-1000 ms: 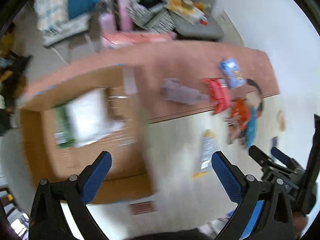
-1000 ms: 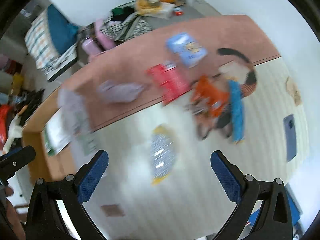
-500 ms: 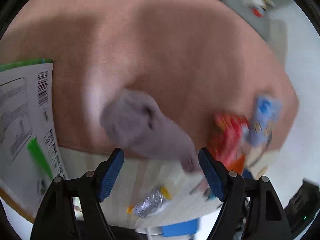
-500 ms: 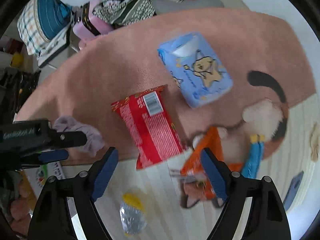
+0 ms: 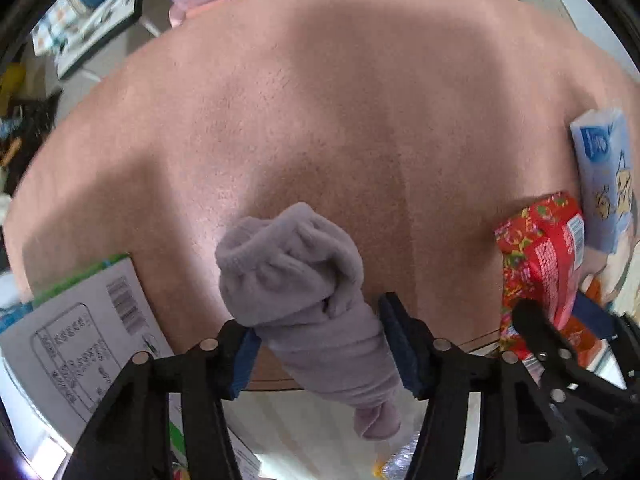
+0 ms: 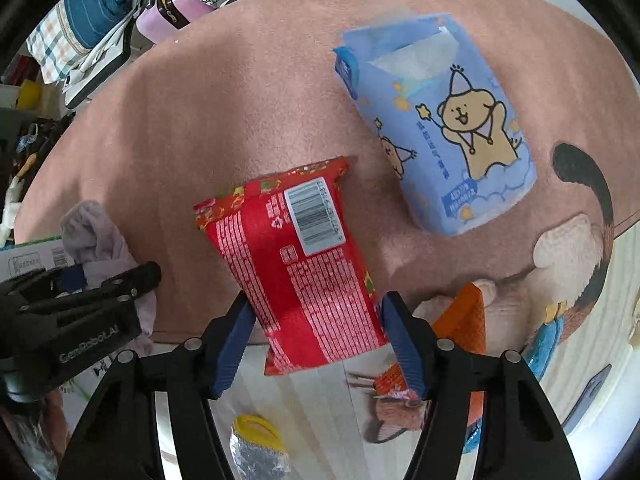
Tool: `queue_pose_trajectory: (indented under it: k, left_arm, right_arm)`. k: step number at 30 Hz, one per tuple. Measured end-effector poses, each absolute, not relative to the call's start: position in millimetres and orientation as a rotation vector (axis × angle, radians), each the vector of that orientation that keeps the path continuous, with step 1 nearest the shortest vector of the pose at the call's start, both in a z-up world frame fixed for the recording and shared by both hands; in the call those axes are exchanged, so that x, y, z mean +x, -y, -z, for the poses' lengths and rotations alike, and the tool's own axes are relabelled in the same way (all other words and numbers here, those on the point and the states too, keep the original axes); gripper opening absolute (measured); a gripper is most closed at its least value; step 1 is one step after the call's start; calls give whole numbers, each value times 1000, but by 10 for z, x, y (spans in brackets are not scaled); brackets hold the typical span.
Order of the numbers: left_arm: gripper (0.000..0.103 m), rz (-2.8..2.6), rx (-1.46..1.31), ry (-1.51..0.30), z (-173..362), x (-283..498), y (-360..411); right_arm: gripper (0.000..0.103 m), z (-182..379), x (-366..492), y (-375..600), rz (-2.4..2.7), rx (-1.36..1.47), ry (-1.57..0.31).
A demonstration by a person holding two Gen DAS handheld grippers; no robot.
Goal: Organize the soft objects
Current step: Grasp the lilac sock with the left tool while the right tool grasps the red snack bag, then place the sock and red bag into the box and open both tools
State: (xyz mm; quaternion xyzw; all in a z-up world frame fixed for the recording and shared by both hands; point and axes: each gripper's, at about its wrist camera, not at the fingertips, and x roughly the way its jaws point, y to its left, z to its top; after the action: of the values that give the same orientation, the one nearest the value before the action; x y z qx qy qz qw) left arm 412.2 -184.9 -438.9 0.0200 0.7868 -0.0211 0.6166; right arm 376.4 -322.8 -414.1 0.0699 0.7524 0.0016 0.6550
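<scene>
A rolled grey fleece sock (image 5: pixel 308 300) lies on the pink rug (image 5: pixel 320 120) at its front edge. My left gripper (image 5: pixel 320 340) straddles it, blue pads on both sides, close to or touching it. A red tissue pack (image 6: pixel 304 264) lies on the rug; my right gripper (image 6: pixel 316 340) straddles its near end, pads at its sides. The red pack also shows in the left wrist view (image 5: pixel 544 256). The sock shows in the right wrist view (image 6: pixel 100 240) with the left gripper on it. A blue tissue pack (image 6: pixel 440 132) with cartoon bears lies behind the red one.
A white printed box flap (image 5: pixel 80 340) lies left of the sock. An orange fox toy (image 6: pixel 452 344) and a cat-shaped rug part (image 6: pixel 580 232) lie right. A yellow-and-silver pouch (image 6: pixel 256 448) lies on the floor. Bags and clothes (image 6: pixel 120 12) pile up beyond the rug.
Both grippers dropped toward the rug and narrowed. The left one now straddles the sock, the right one straddles the red pack.
</scene>
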Motion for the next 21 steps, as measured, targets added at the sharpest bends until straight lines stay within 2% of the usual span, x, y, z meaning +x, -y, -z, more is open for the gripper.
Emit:
queue_pose_trajectory:
  k: [4,5,6,9,14,21]
  left_arm:
    - [53,41,24,-1808,4387,4099,1857]
    - [48,41,24,-1802,4364,4121,1845]
    - [39,44,29,-1787,4329,4103,1864]
    - [36,50,50,-1736,4160,4091,1831]
    - [35,99,39,-1638,3737,3863,1786]
    - [35,185,-31,-1473,2704,3318,1217]
  right_arm:
    - [69,4234,3833,3161,14,143,-1723]
    - [68,4244,3853,3127,23,123,-1728]
    - [62,4239,3865,3102,29,105,-1724]
    - [49,4177,3875,2962,41,119,-1712]
    - [48,3828,3704,2809,20,132,-1659]
    - [47,2969,3259,2322,-83,171,-1535]
